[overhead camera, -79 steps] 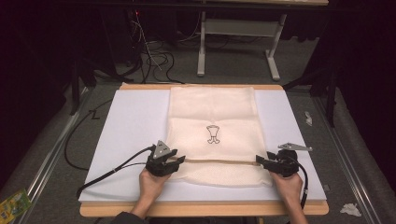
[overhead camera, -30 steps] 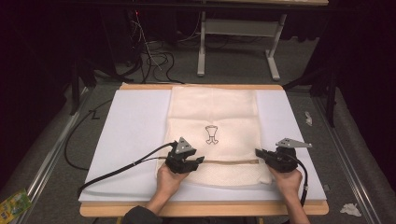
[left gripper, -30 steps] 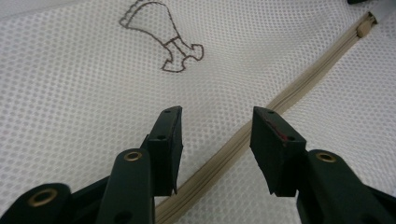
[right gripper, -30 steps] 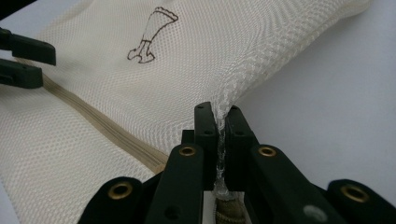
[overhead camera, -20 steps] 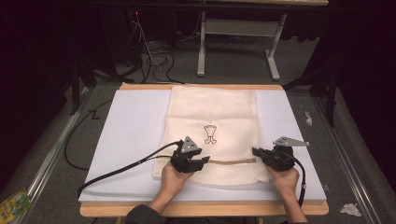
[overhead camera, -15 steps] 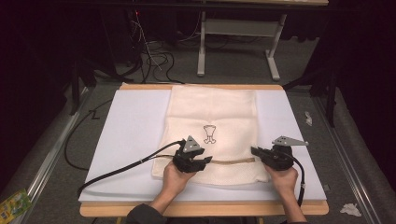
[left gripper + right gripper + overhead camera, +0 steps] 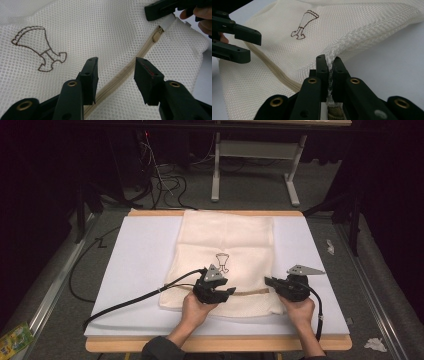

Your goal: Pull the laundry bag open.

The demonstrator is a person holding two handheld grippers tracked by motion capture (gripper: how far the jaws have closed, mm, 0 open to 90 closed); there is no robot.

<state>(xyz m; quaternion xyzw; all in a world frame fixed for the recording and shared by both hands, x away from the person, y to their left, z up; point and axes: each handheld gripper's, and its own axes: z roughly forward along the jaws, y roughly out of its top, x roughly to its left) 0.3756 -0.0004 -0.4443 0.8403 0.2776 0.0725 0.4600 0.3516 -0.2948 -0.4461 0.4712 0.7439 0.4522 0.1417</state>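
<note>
Nearest to the person, the right gripper (image 7: 329,75) has its jaws pressed together on a fold of the mesh laundry bag (image 7: 227,250), pinching the fabric just at the end of the zipper (image 7: 130,71). I judge this grip is there to hold the bag taut so that the zipper can be worked from the other side. A little further in, the left gripper (image 7: 116,75) hangs over the zipper with its jaws spread, one on each side of the beige zipper line and not pressing it; probably it looks for the slider. The bag lies flat on the white table cover (image 7: 135,260), near its front edge, with the small brown embroidered emblem (image 7: 222,262) just beyond the left gripper. Behind the table stands a grey frame leg (image 7: 216,170) on the dark floor.
</note>
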